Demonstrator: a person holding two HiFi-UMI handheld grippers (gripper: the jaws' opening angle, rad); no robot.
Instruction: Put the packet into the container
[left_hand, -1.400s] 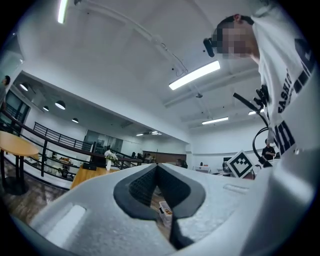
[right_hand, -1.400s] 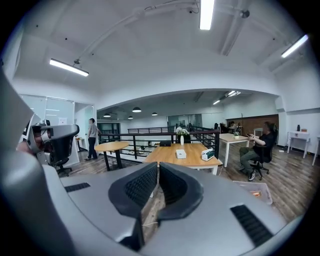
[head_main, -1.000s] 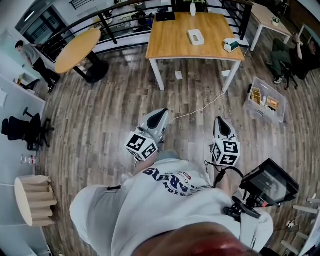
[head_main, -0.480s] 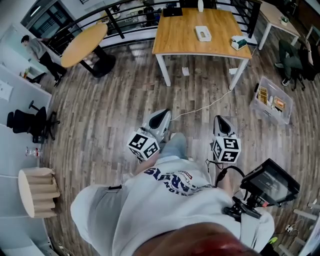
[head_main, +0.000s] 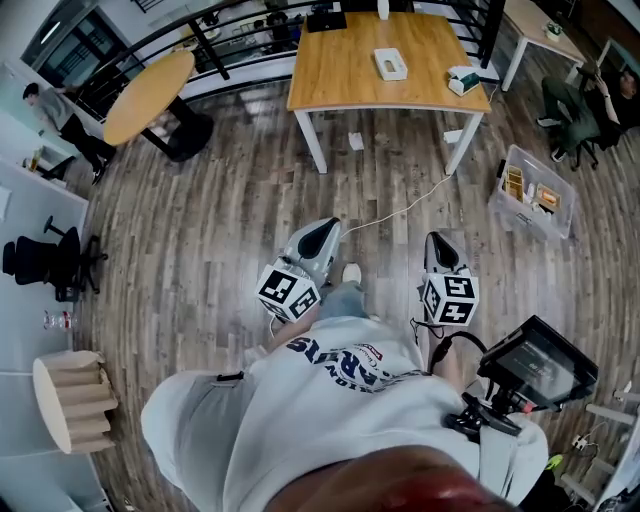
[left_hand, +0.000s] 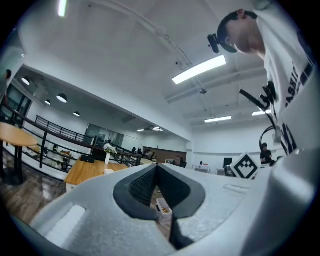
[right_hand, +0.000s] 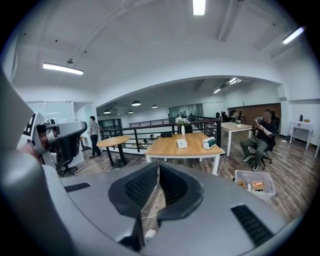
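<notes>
I hold both grippers at waist height over the wood floor, away from the table. My left gripper (head_main: 322, 235) and my right gripper (head_main: 438, 243) point forward, each shut with nothing between the pads. In the left gripper view the jaws (left_hand: 156, 167) meet; in the right gripper view they (right_hand: 158, 165) meet too. A clear plastic container (head_main: 530, 195) with small packets inside stands on the floor to the right, also in the right gripper view (right_hand: 254, 183). On the wooden table (head_main: 340, 80) ahead lie a white box (head_main: 390, 63) and a green-white packet (head_main: 462, 80).
A round wooden table (head_main: 150, 95) and a black railing (head_main: 240, 45) stand at the back left. A white cable (head_main: 400, 212) runs across the floor from the table leg. A seated person (head_main: 575, 105) is at the far right, office chairs (head_main: 45, 262) at the left.
The head view swung right, then back left, and a shoe shows between the grippers. Both grippers stayed shut and in place before the body.
</notes>
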